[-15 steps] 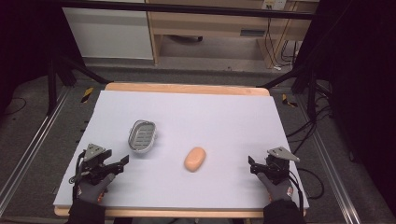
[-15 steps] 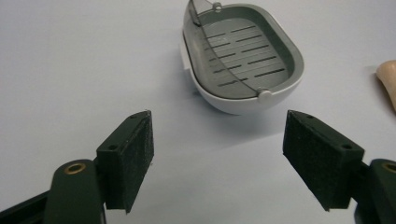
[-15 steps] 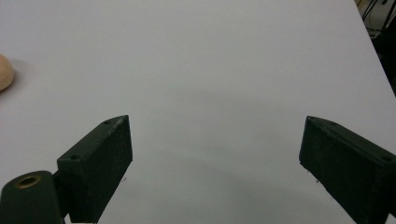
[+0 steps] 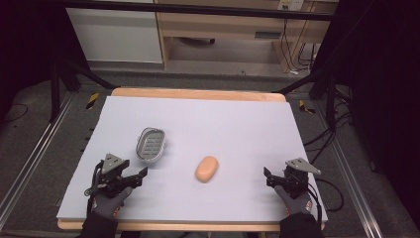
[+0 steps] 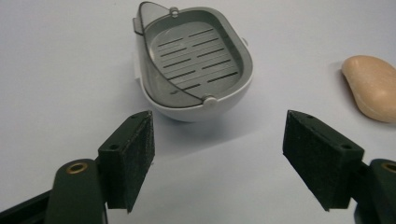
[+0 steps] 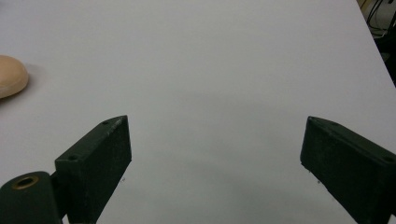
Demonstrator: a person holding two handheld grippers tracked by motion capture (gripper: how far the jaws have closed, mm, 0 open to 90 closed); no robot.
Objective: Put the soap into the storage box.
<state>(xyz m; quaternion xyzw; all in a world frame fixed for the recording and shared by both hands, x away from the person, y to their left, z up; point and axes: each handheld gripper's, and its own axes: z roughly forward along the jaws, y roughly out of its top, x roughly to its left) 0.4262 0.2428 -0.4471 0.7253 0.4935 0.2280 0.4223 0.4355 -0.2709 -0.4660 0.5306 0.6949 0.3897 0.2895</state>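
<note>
We've got both grippers at the near edge of the table (image 4: 247,106), left gripper (image 4: 137,176) and right gripper (image 4: 267,176) each with jaws spread wide and nothing between them, pads (image 5: 130,158) clear in the left gripper view. Just past the left one sits the grey soap dish (image 4: 150,144), upright, slotted tray empty, with the peach soap bar (image 4: 207,169) lying on the white sheet to its right, apart from the dish and roughly mid-table between the two grippers
</note>
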